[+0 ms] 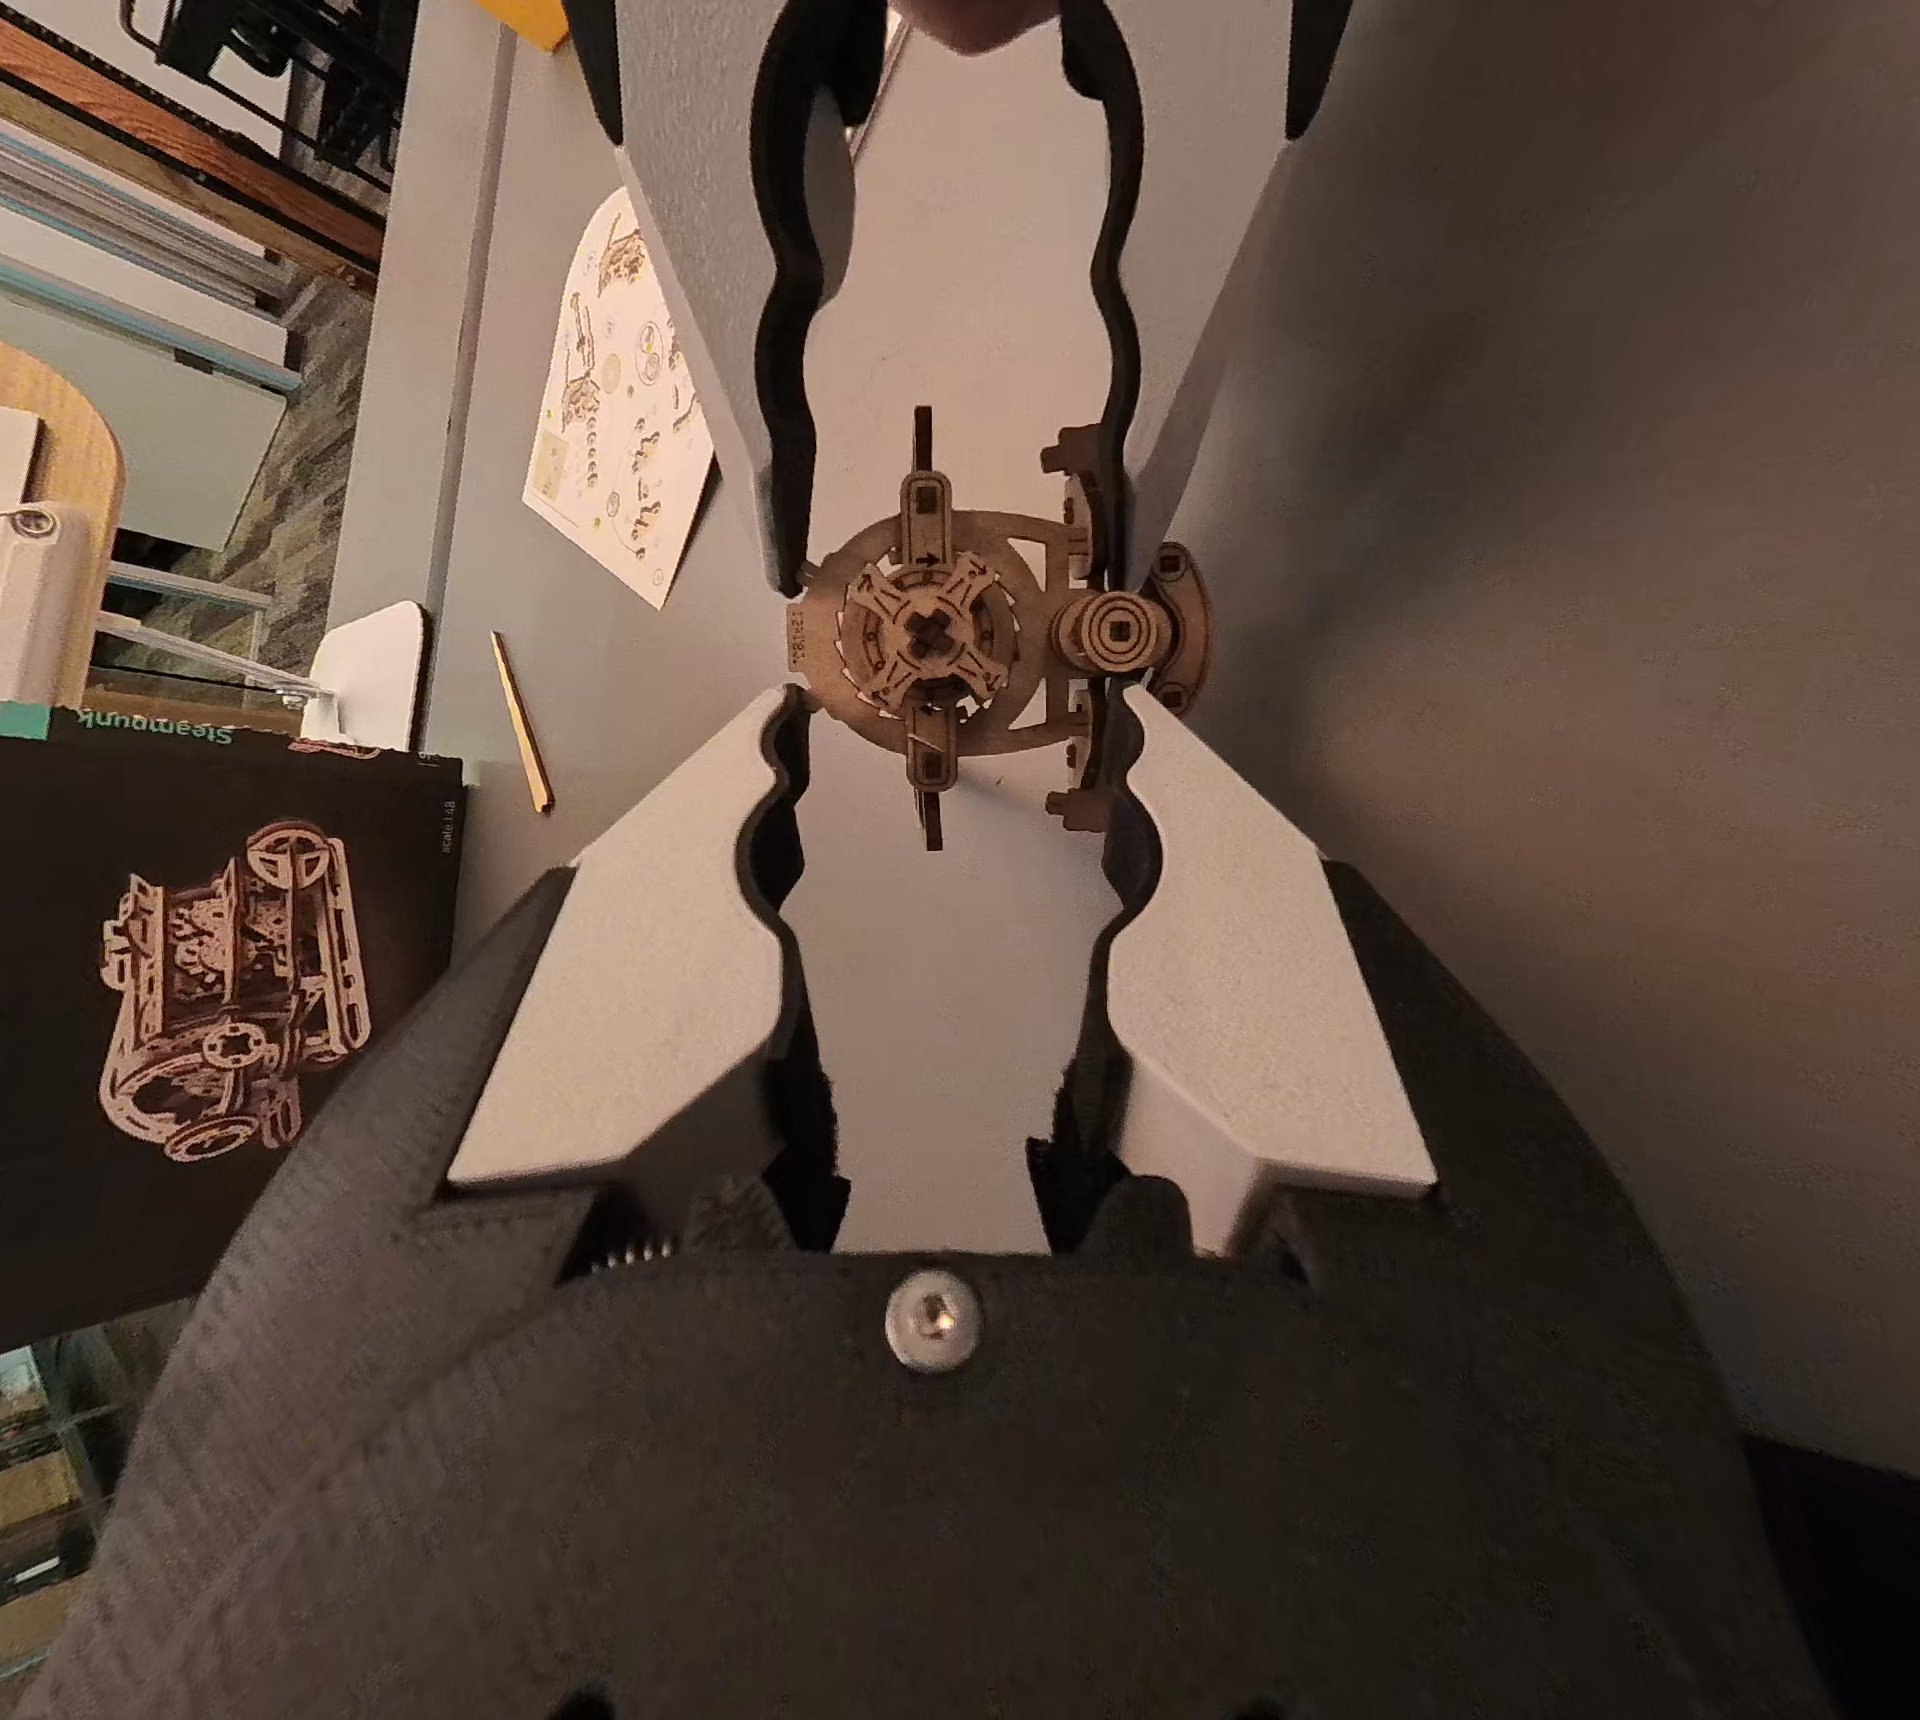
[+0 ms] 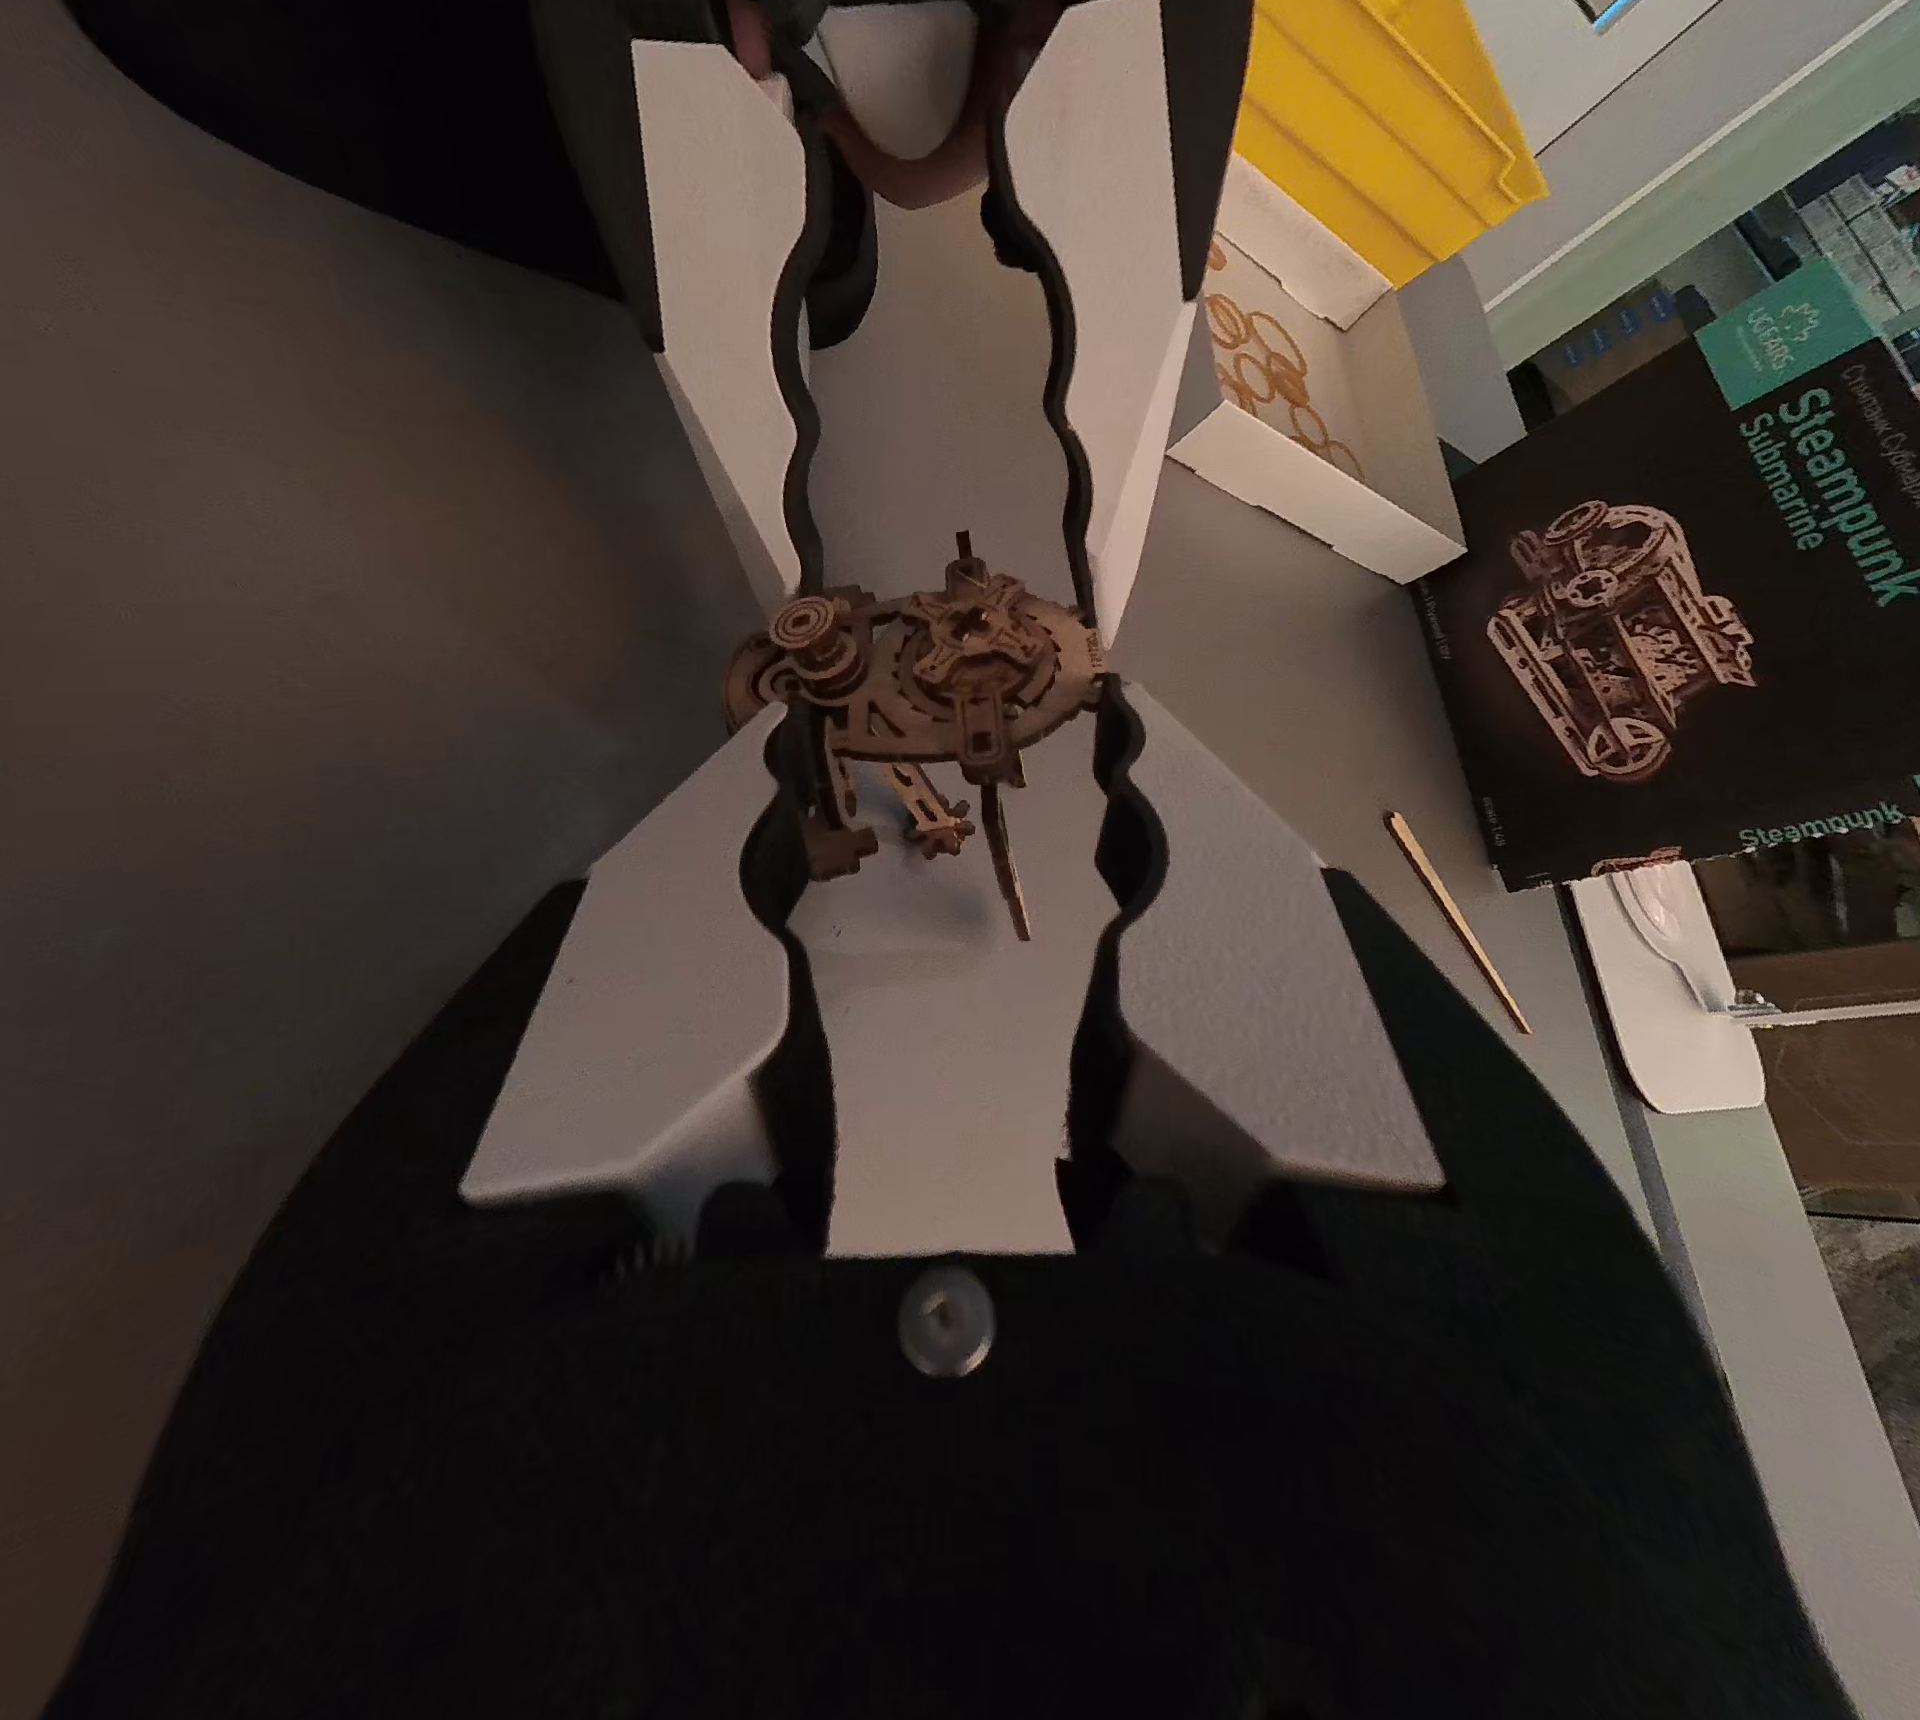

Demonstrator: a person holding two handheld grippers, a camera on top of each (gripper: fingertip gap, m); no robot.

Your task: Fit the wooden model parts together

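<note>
Grey bench point(image 1: 1558, 527) carries one wooden model point(image 1: 966, 631), gripped from opposite sides by my left claw point(image 1: 961, 694) and right claw point(image 2: 940, 714). One loose stick point(image 1: 523, 720) lies near one dark box point(image 1: 208, 995). Only my left view shows the instruction sheet point(image 1: 613, 423).

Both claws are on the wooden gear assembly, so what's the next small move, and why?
Probably hold steady and press the two claws gently toward each other. The left claw and right claw meet tip to tip around the wooden gear assembly, gripping opposite sides, so a light squeeze should seat loose joints.
</note>
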